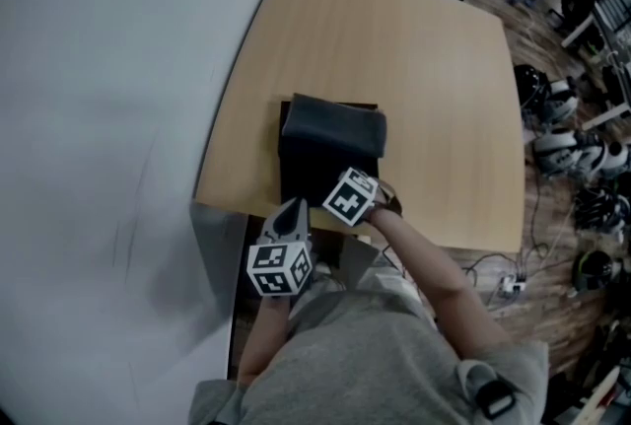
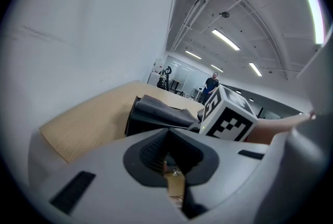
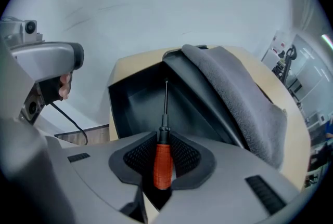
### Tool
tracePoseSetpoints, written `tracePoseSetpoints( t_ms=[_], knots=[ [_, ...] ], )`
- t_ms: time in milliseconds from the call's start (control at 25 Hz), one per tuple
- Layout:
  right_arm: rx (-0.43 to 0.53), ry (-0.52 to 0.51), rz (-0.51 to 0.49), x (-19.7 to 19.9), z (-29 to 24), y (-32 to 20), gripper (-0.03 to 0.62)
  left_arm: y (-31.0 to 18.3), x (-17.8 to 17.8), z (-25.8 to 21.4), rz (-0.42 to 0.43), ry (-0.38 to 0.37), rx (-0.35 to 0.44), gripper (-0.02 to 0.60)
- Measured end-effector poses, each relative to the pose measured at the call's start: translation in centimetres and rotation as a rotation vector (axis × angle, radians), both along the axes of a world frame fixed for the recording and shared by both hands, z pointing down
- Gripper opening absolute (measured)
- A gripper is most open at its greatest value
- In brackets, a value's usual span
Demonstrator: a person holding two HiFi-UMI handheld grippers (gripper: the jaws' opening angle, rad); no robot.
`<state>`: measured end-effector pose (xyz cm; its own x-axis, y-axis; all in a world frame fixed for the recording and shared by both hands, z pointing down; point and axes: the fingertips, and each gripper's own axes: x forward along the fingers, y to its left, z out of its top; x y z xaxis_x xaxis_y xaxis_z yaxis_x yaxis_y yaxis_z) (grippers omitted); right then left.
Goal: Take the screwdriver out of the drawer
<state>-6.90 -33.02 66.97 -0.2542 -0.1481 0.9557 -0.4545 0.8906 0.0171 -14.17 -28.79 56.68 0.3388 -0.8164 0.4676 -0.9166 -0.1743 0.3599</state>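
Screwdriver (image 3: pixel 163 165) between right tongs (image 3: pixel 162 153), seemingly firm.

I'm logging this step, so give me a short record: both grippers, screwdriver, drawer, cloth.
right gripper: shut on the screwdriver's orange handle
screwdriver: shaft points toward the drawer
left gripper: jaws together, nothing between them
drawer: open, black, on the table
cloth: grey, draped over the drawer's top

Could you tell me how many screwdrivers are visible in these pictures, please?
1. The screwdriver is clamped by its orange handle in the right hand-held gripper, shaft pointing over the open black drawer. Others may lie hidden in the drawer.
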Motion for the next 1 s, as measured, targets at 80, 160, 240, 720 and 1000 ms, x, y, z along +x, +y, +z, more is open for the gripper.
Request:
tracePoseSetpoints(
  t_ms=[80, 160, 240, 720, 1000],
  knots=[
    [0.017, -0.022, 0.003, -0.3, -1.0, 0.1, 0.078, 0.5, -0.2, -0.4, 0.005, 0.000, 0.005, 0.000],
    [0.034, -0.038, 0.007, -0.5, -2.0, 0.3, 0.078, 1.2, -0.3, -0.7, 0.013, -0.002, 0.010, 0.000],
    [0.056, -0.053, 0.019, -0.6, -2.8, 0.5, 0.079, 1.9, -0.4, -0.9, 0.023, -0.004, 0.014, 0.000],
    [0.203, -0.315, 0.250, -0.8, -8.8, 3.8, 0.078, 5.4, 0.1, -2.2, 0.074, -0.019, 0.048, 0.000],
    [0.305, -0.484, 0.379, 0.9, -12.2, 7.7, 0.080, 7.4, 1.2, -2.9, 0.091, -0.031, 0.073, -0.001]
  ],
)
